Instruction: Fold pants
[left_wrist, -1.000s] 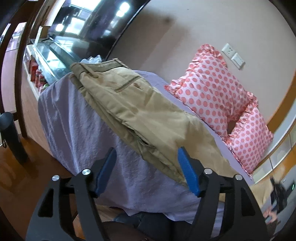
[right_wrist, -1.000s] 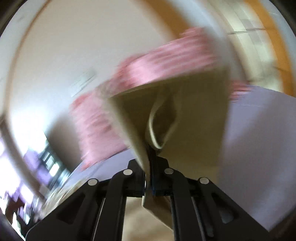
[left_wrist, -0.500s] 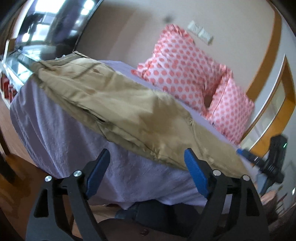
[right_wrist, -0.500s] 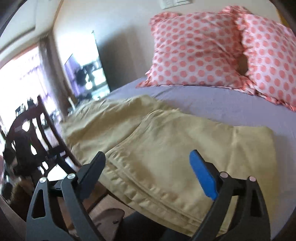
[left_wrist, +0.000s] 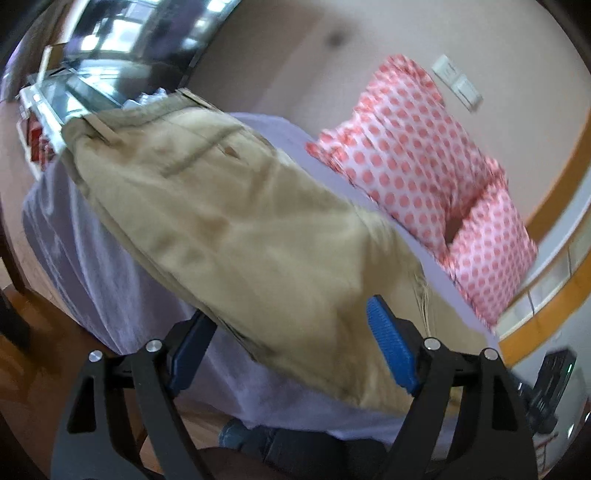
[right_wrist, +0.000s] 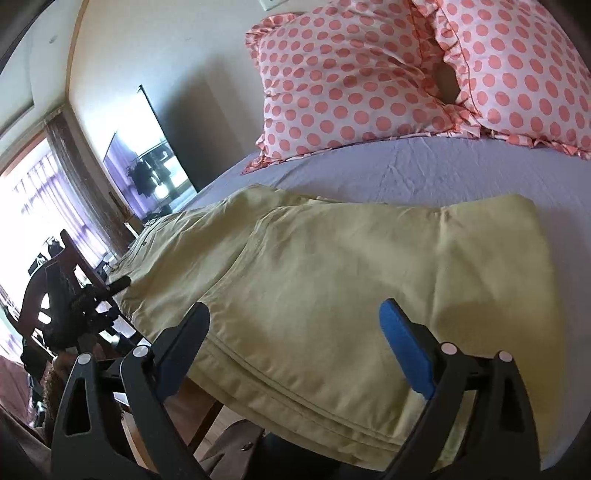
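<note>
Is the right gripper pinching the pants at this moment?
No, the right gripper is wide open, its fingers apart over the khaki pants lying on the bed.

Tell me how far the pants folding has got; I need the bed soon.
Done: the khaki pants lie on the lavender sheet, legs doubled over once. In hand: nothing; the left gripper and right gripper are both open at the near edge. Left: probably another fold into a compact stack.

Left wrist view blurred; pants (left_wrist: 236, 236) near edge perhaps overhanging the bed (left_wrist: 110, 288)
</note>
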